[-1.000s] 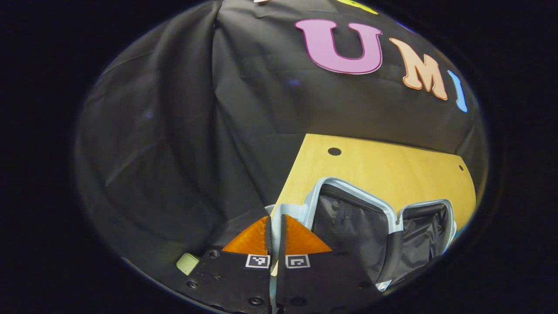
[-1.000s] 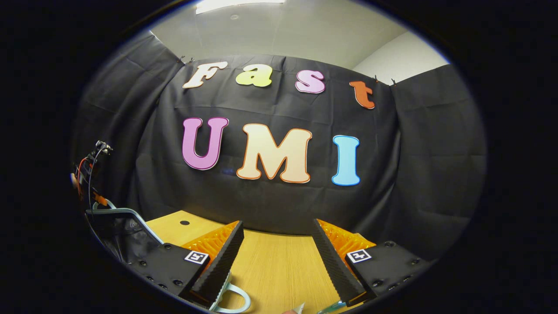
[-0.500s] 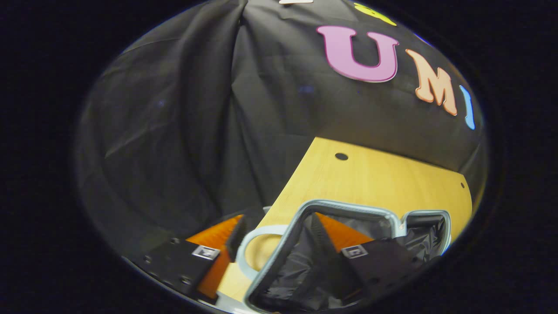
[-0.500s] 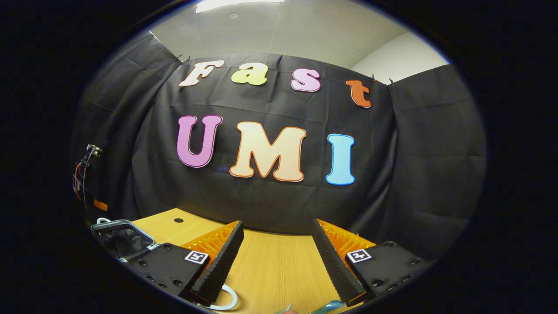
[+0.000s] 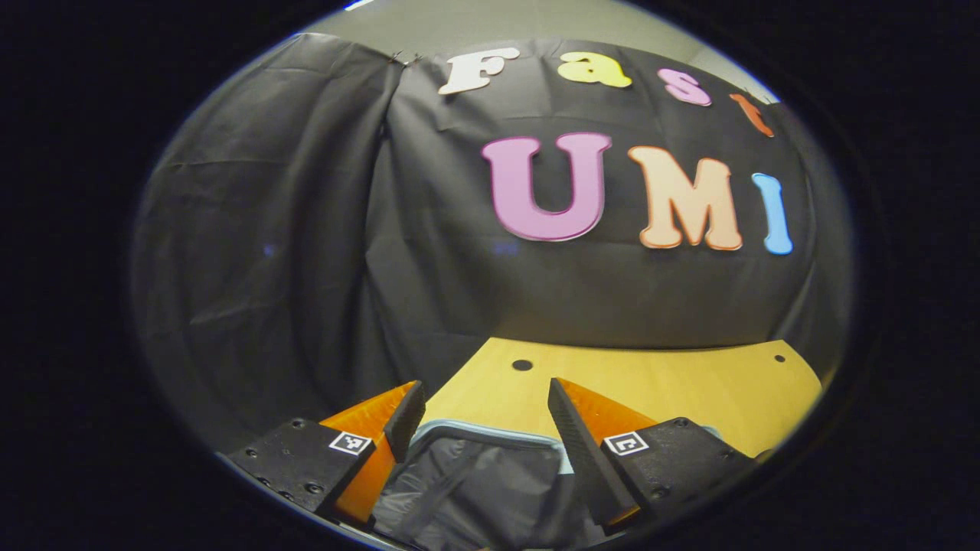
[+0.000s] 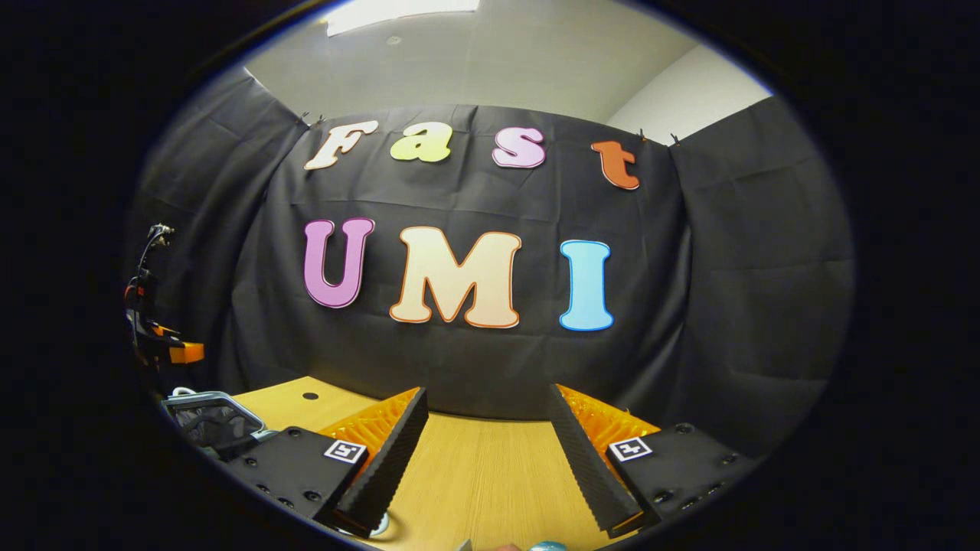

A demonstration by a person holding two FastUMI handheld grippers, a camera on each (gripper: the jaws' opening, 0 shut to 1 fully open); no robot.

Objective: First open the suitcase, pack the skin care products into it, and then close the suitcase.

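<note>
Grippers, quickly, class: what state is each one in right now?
Left gripper: open, holding nothing, above the open suitcase.
Right gripper: open, holding nothing, over the table.

walls: black cloth (image 6: 735, 291) draped on three sides – creased, clipped at the top seams
table: light wood top (image 6: 490, 474), runs to the far cloth; small dark round hole (image 5: 522, 365) near its far left edge, another (image 5: 779, 357) far right
ceiling: pale grey (image 6: 490, 61) above the cloth
light: bright panel (image 6: 402, 8) overhead – far left
room wall: white patch (image 6: 689, 96) upper right
</note>
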